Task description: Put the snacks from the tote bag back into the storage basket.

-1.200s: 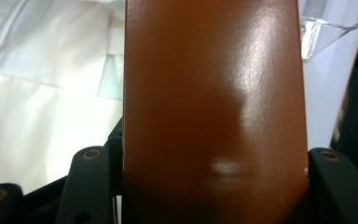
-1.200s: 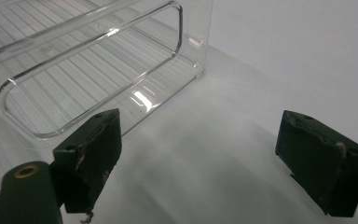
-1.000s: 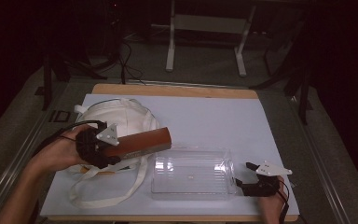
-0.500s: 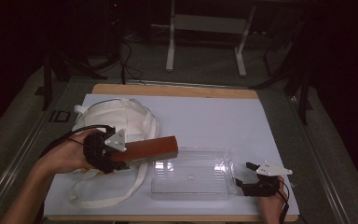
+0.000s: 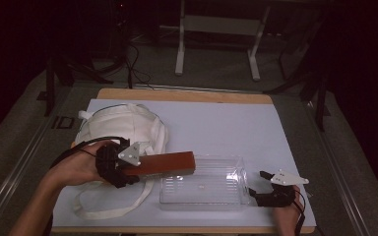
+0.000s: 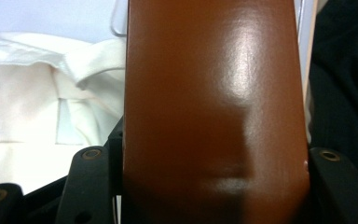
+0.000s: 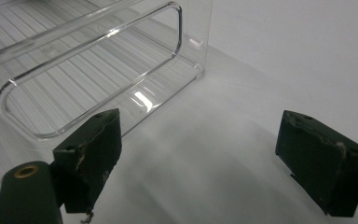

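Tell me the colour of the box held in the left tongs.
The box is a glossy reddish brown, seen best in the left gripper view.

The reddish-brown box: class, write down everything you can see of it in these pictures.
The reddish-brown box is long and rectangular, with a smooth, glossy surface that catches the light and slightly rounded long edges. The left hand-held gripper clamps one end between its black jaws and holds it roughly level. Its free end reaches over the left rim of the clear plastic container. A white cloth bag lies behind and below it. No label or print shows.
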